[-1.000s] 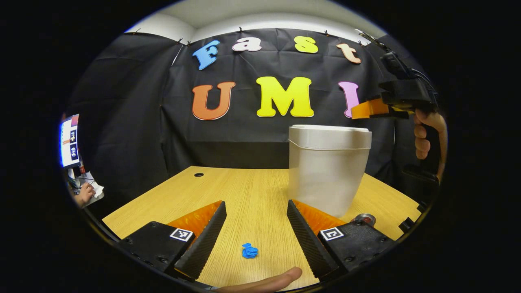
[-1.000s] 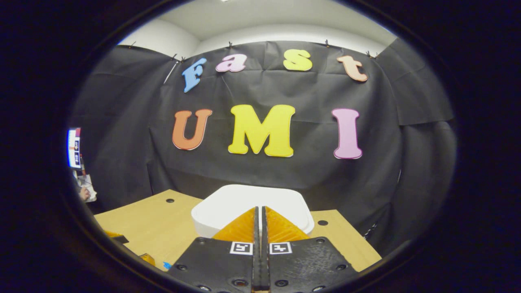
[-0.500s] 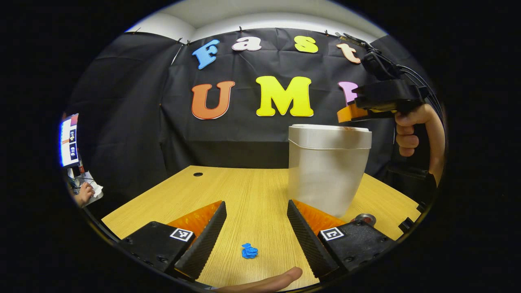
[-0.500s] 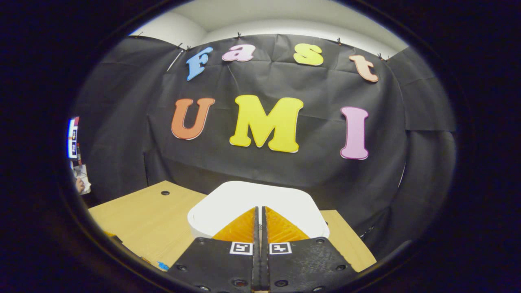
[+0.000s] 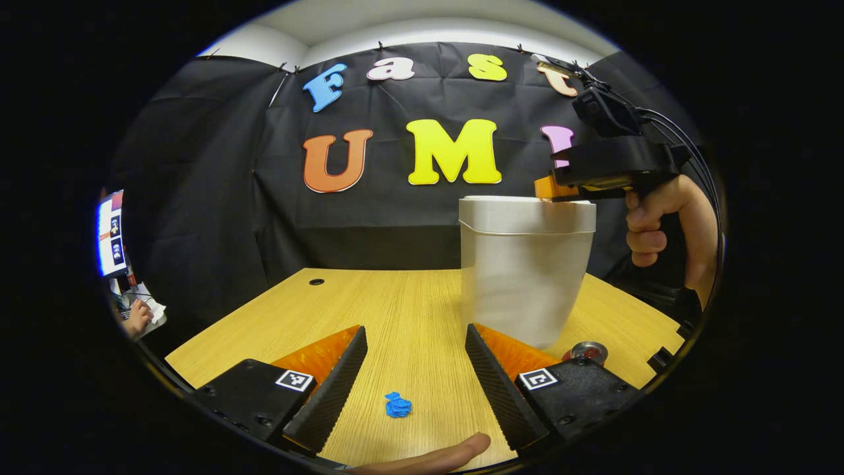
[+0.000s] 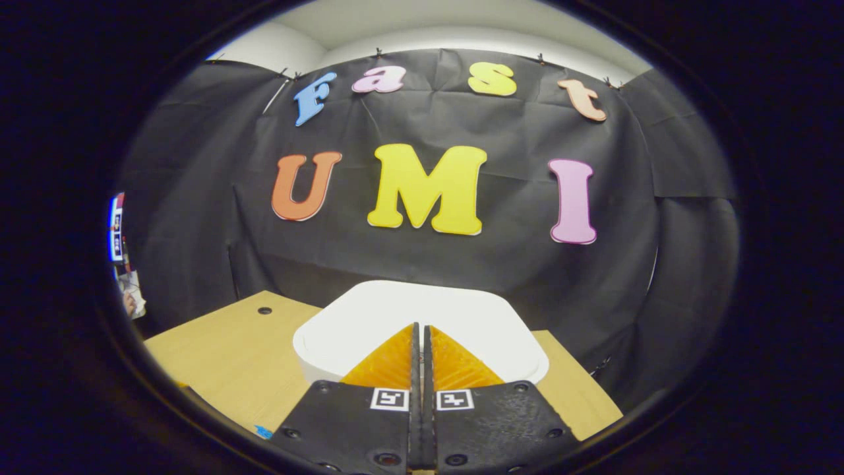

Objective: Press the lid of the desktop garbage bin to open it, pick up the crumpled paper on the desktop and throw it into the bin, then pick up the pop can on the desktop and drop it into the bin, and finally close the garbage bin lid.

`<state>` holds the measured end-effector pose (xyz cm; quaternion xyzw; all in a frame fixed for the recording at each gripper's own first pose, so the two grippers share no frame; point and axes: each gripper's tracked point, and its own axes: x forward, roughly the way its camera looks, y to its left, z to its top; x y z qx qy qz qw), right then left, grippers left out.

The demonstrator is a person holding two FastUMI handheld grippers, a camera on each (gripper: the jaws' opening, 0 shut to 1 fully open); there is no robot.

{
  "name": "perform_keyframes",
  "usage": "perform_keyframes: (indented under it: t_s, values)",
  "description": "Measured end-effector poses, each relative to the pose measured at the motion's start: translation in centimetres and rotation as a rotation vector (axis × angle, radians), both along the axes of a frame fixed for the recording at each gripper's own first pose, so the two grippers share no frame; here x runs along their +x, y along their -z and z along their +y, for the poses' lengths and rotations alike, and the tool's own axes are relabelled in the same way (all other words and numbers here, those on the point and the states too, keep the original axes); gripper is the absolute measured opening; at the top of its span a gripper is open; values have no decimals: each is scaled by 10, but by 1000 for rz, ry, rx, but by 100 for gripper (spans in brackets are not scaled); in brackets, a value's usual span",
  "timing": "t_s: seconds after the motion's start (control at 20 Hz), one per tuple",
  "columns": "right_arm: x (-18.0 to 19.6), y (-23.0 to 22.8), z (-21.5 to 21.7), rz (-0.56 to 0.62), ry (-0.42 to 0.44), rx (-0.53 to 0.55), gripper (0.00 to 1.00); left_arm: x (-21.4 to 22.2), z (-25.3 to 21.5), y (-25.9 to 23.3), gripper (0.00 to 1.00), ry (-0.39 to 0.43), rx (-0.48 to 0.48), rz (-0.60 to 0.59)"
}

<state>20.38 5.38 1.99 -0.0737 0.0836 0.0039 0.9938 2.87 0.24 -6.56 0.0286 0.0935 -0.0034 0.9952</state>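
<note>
The white garbage bin [image 5: 524, 270] stands on the wooden table with its lid [image 6: 422, 316] down. In the right gripper view my right gripper [image 6: 418, 328] is shut with nothing between its fingers, its tips resting over the lid. The left gripper view shows that same right gripper [image 5: 544, 188] at the bin's top rim, held by a hand [image 5: 666, 224]. My left gripper [image 5: 415, 346] stands open low over the table. A small blue crumpled paper [image 5: 397, 405] lies between its fingers, nearer me. The pop can [image 5: 587, 351] peeks out beside the bin's base, partly hidden by the right finger.
The wooden table [image 5: 395, 310] has a cable hole [image 5: 316, 282] at its far left. A screen [image 5: 111, 232] and a person's hand [image 5: 137, 316] are at the far left beyond the table. A fingertip [image 5: 428, 456] shows at the bottom edge.
The right gripper has come down and toward the bin, from above and beside the rim to the lid's top. The left gripper has barely moved.
</note>
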Motion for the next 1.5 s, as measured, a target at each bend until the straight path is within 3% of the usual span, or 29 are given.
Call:
perform_keyframes:
  t_s: [0.25, 0.45, 0.7, 1.1, 1.2, 1.25, 1.35, 1.45, 1.5]
  values:
    - [-7, -12, 0, -61, -20, 22, 1, -1, -6, 0, 97, 11, 9, -4]
    - [-43, -26, 10, -141, -50, 38, 0, 0, -5, -1, 97, 6, 15, -5]
    - [-86, -14, 19, -155, -99, 27, 0, 1, -1, 1, 97, -5, 10, 0]
    - [-122, 15, 3, -155, -105, 24, 1, 2, 0, 5, 97, -11, 22, 7]
    - [-128, 20, -2, -164, -98, 20, 20, 3, 0, 6, 97, -12, 28, 9]
    - [-130, 25, -6, -165, -91, 24, 20, 3, 1, 6, 97, -14, 30, 10]
    - [-134, 36, -7, -152, -93, 53, 40, 4, 0, 7, 97, -16, 31, 12]
    - [-135, 42, -10, -156, -85, 76, 53, 4, -1, 7, 97, -13, 35, 12]
    - [-135, 46, -10, -153, -89, 77, 53, 4, -1, 8, 97, -10, 39, 14]
